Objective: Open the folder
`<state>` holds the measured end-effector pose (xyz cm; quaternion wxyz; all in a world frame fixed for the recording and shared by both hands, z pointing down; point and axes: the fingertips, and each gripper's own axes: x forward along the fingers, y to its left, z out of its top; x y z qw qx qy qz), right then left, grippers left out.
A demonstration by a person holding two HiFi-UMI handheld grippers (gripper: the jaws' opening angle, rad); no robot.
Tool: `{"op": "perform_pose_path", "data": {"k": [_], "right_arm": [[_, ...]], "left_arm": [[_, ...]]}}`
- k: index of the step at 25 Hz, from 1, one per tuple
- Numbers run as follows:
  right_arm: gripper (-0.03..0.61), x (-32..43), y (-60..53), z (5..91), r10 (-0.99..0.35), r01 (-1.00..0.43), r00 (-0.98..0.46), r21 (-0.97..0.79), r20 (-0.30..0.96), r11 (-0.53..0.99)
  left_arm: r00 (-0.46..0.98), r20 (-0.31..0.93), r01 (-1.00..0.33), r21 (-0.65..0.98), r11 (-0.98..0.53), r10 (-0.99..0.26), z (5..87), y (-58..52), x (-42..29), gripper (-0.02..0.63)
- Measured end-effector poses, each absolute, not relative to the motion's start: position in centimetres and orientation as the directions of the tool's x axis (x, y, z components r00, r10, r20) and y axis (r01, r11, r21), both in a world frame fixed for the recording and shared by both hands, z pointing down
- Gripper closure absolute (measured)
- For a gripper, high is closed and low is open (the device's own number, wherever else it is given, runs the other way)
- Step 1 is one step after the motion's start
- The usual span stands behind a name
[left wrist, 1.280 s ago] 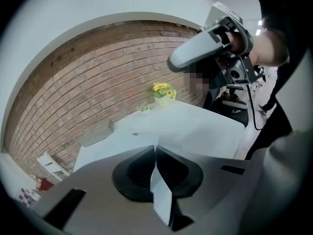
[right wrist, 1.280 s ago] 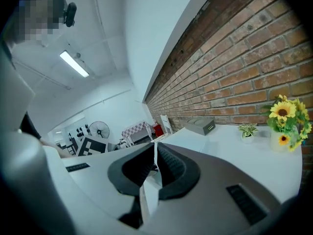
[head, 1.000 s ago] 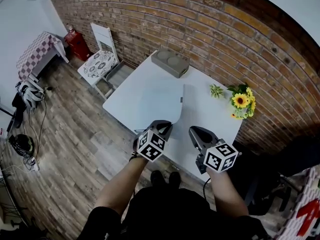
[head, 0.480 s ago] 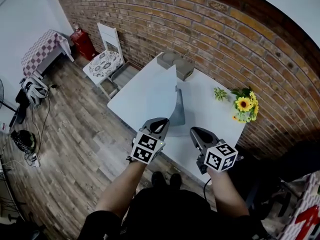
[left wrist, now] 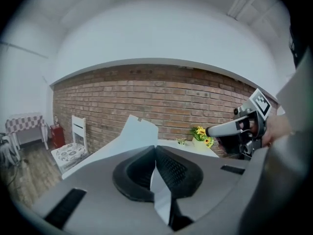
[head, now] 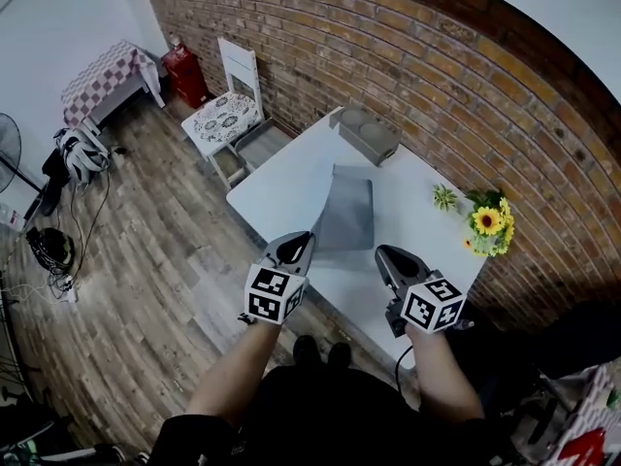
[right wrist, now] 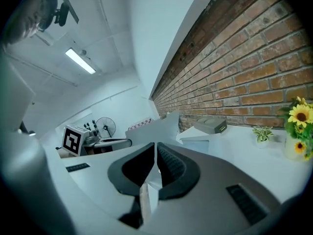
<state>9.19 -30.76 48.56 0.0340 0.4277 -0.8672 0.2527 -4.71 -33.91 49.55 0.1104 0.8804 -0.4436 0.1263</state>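
Observation:
A pale folder point(head: 347, 214) lies on the white table point(head: 408, 221), its grey inside showing. Its front cover point(head: 303, 190) stands raised and leans left. My left gripper point(head: 299, 239) is shut on the cover's near edge. In the left gripper view a thin sheet runs between the closed pads of that gripper point(left wrist: 155, 148), and the cover point(left wrist: 139, 130) rises beyond them. My right gripper point(head: 381, 253) sits at the folder's near right corner. Its jaws point(right wrist: 155, 146) are shut with a pale sheet edge pinched between them, and the folder's lower leaf point(right wrist: 195, 142) lies just ahead.
A grey box point(head: 367, 132) sits at the table's far end. Sunflowers point(head: 488, 223) and a small plant point(head: 445, 197) stand by the brick wall on the right. A white chair point(head: 228, 115) stands left of the table, over wooden floor.
My left gripper has risen and swung left with the cover, which went from nearly flat to raised, baring the grey inside. The right gripper has barely shifted.

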Motion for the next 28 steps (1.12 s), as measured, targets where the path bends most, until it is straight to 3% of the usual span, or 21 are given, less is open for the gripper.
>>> {"op": "perform_pose_path", "data": {"k": [17,28], "right_arm": [[0.555,7.5,-30.8,48.5,-0.702,-0.754,-0.647,-0.387,0.298,0.530],[0.563,8.0,-30.4,47.8,-0.714,-0.762,-0.645,-0.301,0.273,0.573]], "left_arm": [[0.337,0.358,-0.942,0.132,-0.310,-0.871,52.6,-33.9,-17.5,0.592],[0.267,0.396,-0.964,0.124,-0.236,-0.879,54.7,-34.3,-21.0,0.591]]}}
